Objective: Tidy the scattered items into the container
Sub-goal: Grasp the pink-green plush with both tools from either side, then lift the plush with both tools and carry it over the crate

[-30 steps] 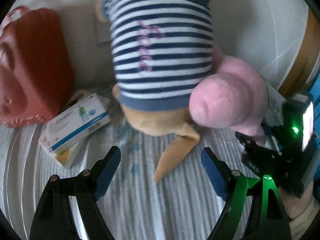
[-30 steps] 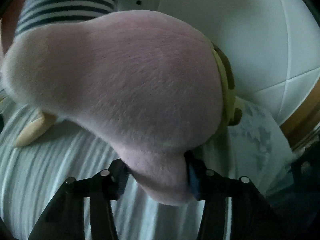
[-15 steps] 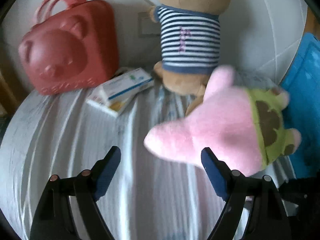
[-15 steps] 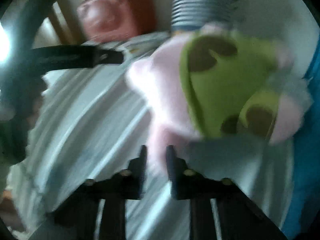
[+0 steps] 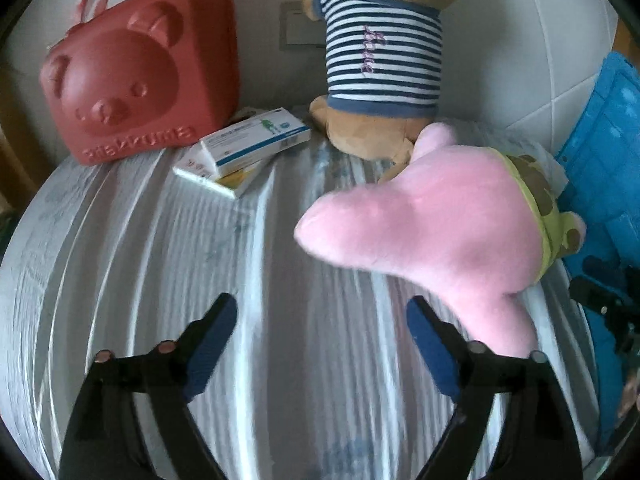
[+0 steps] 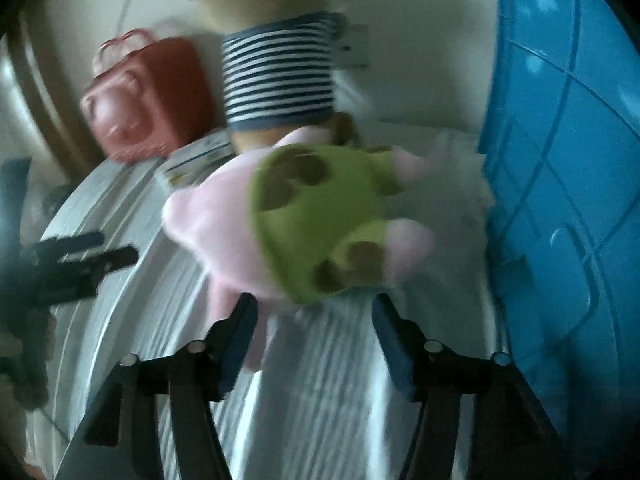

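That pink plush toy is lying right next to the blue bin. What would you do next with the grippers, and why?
Probably close the right gripper on the pink plush toy again and lift it toward the blue bin. Its jaws are opening, with only the toy's pink limb between them, and the toy lies on the striped sheet.

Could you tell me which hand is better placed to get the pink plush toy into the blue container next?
The right. Its tongs are opening right at the pink plush toy, one limb by the left finger, with the blue container just beside. The left tongs are opening over bare bedding, farther from the container.
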Demonstrator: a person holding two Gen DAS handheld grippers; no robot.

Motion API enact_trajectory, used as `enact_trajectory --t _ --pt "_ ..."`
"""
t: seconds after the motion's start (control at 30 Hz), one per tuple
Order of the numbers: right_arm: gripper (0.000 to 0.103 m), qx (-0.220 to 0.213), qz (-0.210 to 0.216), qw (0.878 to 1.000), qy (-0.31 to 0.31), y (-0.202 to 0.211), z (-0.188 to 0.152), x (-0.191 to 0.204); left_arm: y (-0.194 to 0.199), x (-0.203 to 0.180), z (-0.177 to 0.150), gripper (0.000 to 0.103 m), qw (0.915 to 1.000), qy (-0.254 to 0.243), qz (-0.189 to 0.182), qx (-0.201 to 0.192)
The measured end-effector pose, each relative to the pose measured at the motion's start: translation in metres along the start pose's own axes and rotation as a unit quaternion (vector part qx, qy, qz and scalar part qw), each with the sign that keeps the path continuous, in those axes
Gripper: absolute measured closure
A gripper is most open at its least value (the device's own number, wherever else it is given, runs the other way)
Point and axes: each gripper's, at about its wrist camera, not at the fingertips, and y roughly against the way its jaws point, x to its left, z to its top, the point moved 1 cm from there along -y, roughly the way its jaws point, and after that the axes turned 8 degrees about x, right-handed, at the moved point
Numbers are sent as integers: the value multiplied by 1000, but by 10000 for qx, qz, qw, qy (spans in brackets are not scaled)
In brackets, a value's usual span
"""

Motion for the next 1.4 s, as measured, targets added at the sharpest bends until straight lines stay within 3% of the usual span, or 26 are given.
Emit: enact_trajectory --t 0.07,0.13,0.23,0.37,0.47,0.5,0.53,0.67,0.73,0.83,0.93,1.1,1.2,1.3,1.4 --pt "10 -45 -119 9999 -22 -10 6 4 -10 -4 10 13 10000 -48 23 5" --pt "7 -87 -178 9998 -35 -14 14 0 -19 -7 19 13 10000 -84 33 2" --pt "1 60 150 9999 34 -39 25 -3 -31 -10 32 13 9999 -135 -76 -36" --pt "0 48 490 9985 219 -64 42 9 -47 -11 46 13 9995 -208 -218 21" --pt "0 91 671 9973 293 -66 44 8 -43 0 53 13 9984 -164 -538 -21" --pt "0 116 669 9972 319 -66 43 7 -38 3 54 11 9976 -168 -670 -87" --pt "0 144 657 9971 346 -66 41 6 -34 3 55 0 9970 -202 -739 -114" --pt "0 298 642 9971 274 -74 35 4 -48 -10 57 0 9951 -509 -845 118" --pt "0 312 470 9980 288 -74 32 4 -54 -6 57 0 9923 -277 -1197 145" --pt "1 308 337 9983 365 -72 31 5 -66 3 60 0 9810 342 -1884 309" --pt "0 293 353 9976 515 -71 35 8 -75 3 63 0 9771 542 -2033 325" --pt "0 298 770 9948 601 -81 38 6 -79 -7 66 3 9722 616 -2248 213" --pt "0 416 767 9930 798 -91 32 14 -78 -12 60 3 9639 760 -2538 258" --pt "0 332 791 9934 758 -91 26 12 -71 -19 53 2 9710 629 -2307 81" --pt "0 283 766 9943 689 -90 27 13 -75 -16 57 1 9655 988 -2398 216"
